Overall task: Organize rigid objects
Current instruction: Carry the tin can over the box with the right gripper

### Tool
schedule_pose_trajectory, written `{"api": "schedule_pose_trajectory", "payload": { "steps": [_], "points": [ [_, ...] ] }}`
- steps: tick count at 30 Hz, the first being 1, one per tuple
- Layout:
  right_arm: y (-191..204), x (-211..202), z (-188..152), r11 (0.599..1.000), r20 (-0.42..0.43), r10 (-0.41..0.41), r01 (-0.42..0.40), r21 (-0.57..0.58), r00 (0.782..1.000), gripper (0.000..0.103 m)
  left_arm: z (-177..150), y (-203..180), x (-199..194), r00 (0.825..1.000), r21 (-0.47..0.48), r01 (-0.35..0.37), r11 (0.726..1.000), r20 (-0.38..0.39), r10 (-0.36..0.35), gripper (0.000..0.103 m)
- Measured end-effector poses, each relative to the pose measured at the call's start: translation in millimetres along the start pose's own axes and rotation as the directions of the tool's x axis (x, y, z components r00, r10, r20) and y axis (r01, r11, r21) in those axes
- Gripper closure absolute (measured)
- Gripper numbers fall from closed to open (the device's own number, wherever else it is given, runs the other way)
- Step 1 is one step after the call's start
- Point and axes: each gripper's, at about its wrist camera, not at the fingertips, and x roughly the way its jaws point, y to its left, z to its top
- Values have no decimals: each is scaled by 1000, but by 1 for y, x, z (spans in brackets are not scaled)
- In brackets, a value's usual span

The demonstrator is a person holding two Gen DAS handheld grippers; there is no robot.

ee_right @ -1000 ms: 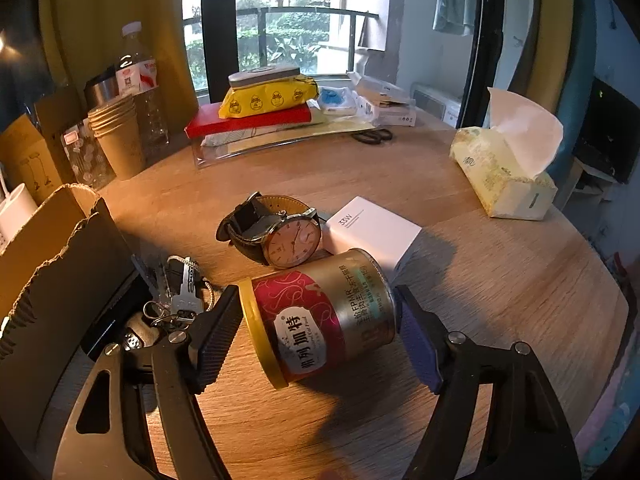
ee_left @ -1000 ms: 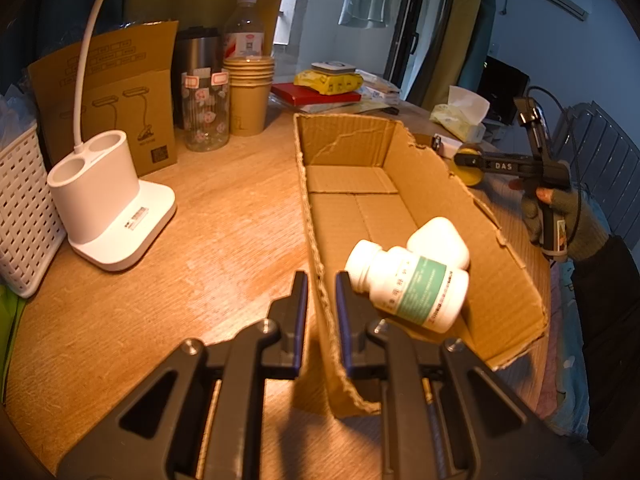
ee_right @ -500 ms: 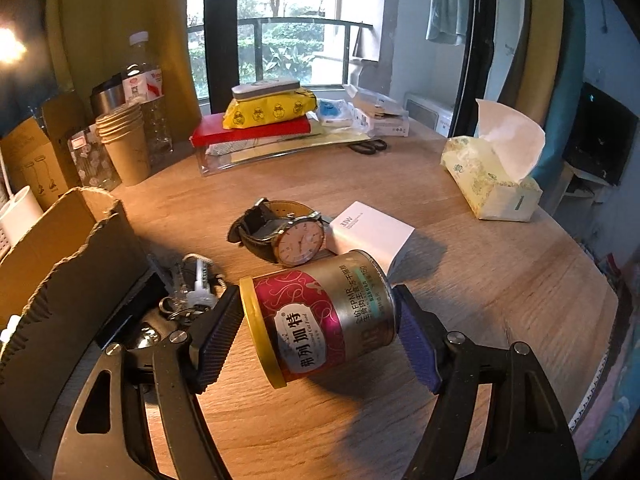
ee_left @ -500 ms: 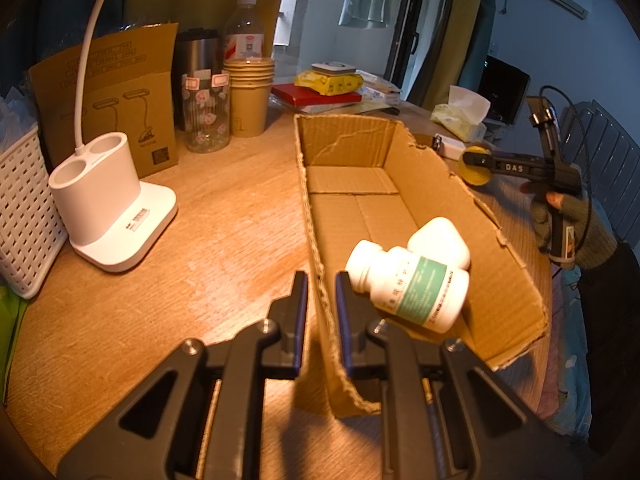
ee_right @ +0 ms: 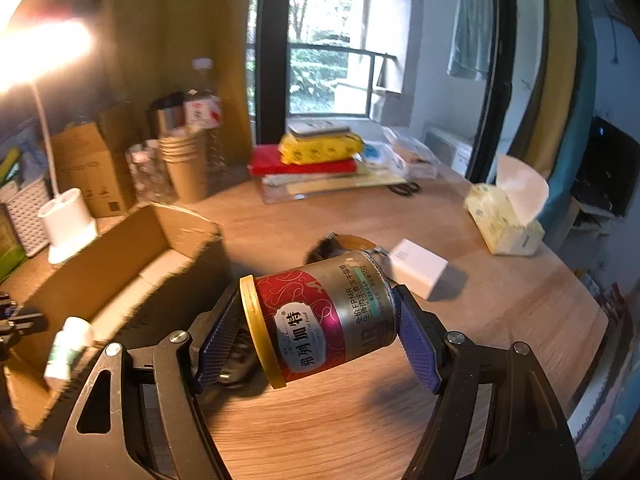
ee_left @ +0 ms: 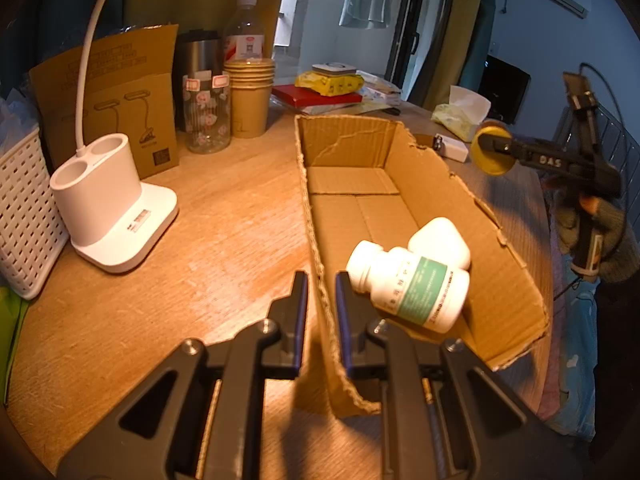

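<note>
Now, far left: white basket (ee_left: pixel 24 216), then lamp base (ee_left: pixel 108 216) w/ two round holes, on wood table (ee_left: pixel 224 216). Behind: brown card box, glass jar, paper cups (ee_left: pixel 250 98), water bottle.

Mid: big cardboard box (ee_left: pixel 404 168), open on top, torn rims. Left gripper (ee_left: pixel 321 308) clenched on near-left wall of box, wall pinched between both pads, holding box steady. Inside, near end: white pill bottle (ee_left: pixel 412 284) lying on side, green label, touching a white rounded case (ee_left: pixel 440 240) just behind. Far end of box bare.

Right: right gripper (ee_right: pixel 320 320) grasping tin can (ee_right: pixel 320 316), red & silver, yellow lid (ee_right: pixel 256 328) to left, can sideways between blue pads, lifted off table. Seen from left cam as yellow disc (ee_left: pixel 491 152) up in air, right of box, past far-right wall. Gloved hand (ee_left: pixel 592 236) on handle. Under & behind can: dark watch (ee_right: pixel 324 246) partly hidden, white charger (ee_right: pixel 418 268) just beside. Tissue pack (ee_right: pixel 504 216) far right.

Likely step: carry can over right wall, set down in bare far end.

Could go wrong:
- Can round & smooth, pinched end to end, lid side maybe soft; could slip or twist out if tipped too fast.
- Too low → bump torn right wall, shove box, maybe rip it out of left pinch.
- Dropped at near end → lands on pill bottle, knocks both about.
- Let go too high → rolls, bangs wall.
</note>
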Motion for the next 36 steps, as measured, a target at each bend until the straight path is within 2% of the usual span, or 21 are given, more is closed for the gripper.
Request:
{"api": "schedule_pose_trajectory", "payload": {
  "steps": [9,18,27,36],
  "points": [
    [55,-33,16,995,62,68,-63,-81,996,26,0,0,0,1000,0,0,1000,0,0,88],
    [103,-42,21,981,72,135,-123,-149,988,26,1,2,-1,1000,-1,2,1000,-1,-2,88],
    [139,-30,18,965,35,179,-169,-202,983,26,2,3,-2,1000,-1,1,1000,-1,-1,88],
    [161,-10,8,957,-33,163,-166,-237,986,26,2,3,-2,1000,-1,1,1000,-1,-1,88]
  ]
}}
